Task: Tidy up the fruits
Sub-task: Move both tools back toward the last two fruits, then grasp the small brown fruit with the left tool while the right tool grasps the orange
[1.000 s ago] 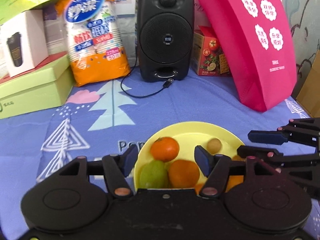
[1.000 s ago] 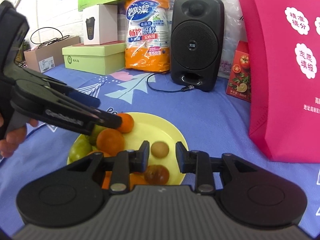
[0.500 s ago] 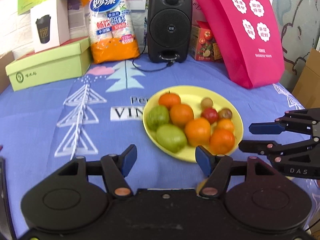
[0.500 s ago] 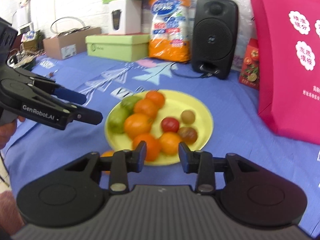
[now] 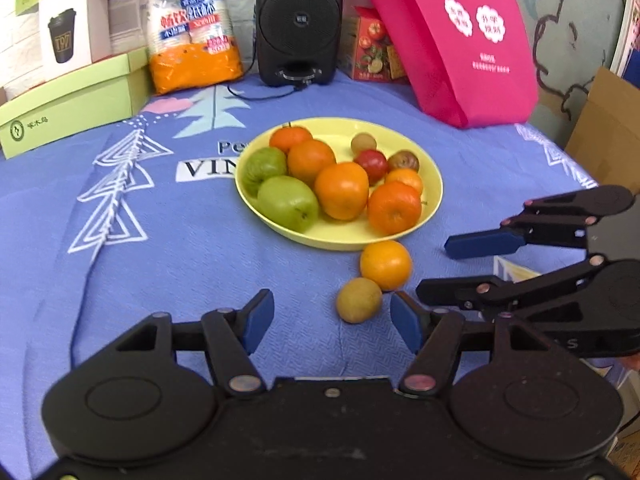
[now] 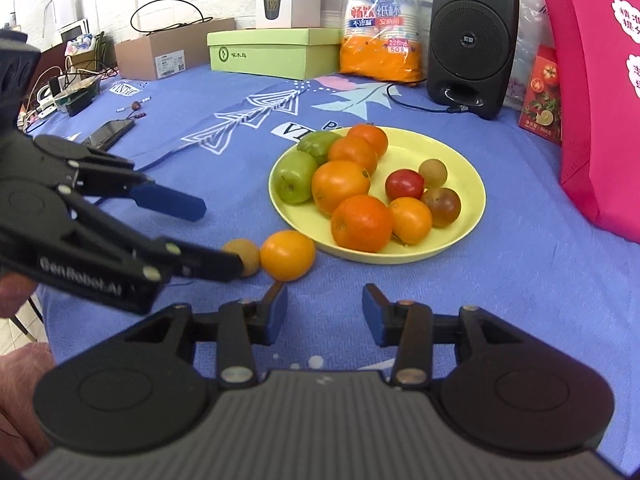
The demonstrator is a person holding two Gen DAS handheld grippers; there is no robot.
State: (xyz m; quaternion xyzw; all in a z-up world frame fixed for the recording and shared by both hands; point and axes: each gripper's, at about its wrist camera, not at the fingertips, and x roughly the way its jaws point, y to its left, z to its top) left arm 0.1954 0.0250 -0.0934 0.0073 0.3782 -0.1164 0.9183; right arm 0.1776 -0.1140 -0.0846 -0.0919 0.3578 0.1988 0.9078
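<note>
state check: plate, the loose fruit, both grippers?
yellow plate: on the cloth, loaded with fruit
loose orange: on the cloth, off the plate
brown fruit: on the cloth beside the loose orange
left gripper: open, empty
right gripper: jaws opening, empty

Blue printed tablecloth (image 5: 160, 264) is covering the table, and it's carrying a yellow plate (image 5: 434, 188), a loose orange (image 5: 385, 265) touching a brownish fruit (image 5: 358, 300), plus a speaker (image 5: 299, 20), green box (image 5: 72, 100) and pink bag (image 5: 460, 40) sitting at the back.
</note>
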